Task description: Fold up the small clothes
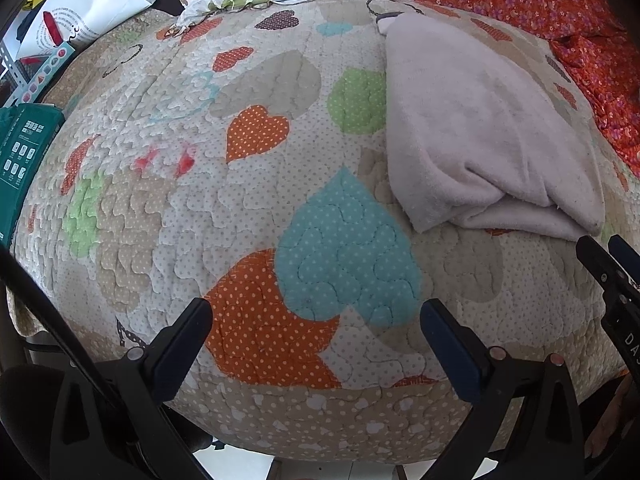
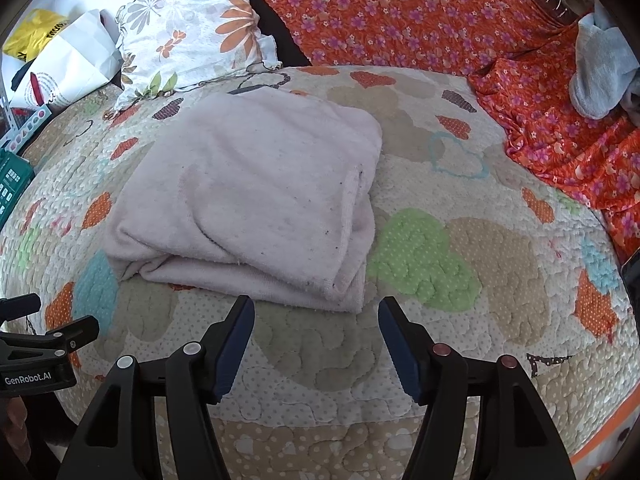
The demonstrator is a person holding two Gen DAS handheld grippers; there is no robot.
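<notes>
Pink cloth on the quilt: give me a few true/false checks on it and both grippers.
1. The pink cloth lies folded on the quilt. True.
2. The right hand-held gripper is shut on the cloth. False: it is open, short of the cloth's near edge, holding nothing.
3. The left hand-held gripper is open over bare quilt. True.
4. In the left wrist view the cloth sits between the left gripper's fingers. False: it lies up and to the right of them.
5. A floral pillow lies beyond the cloth. True.
6. The orange flowered fabric covers the cloth. False: it lies apart, at the far and right side.
</notes>
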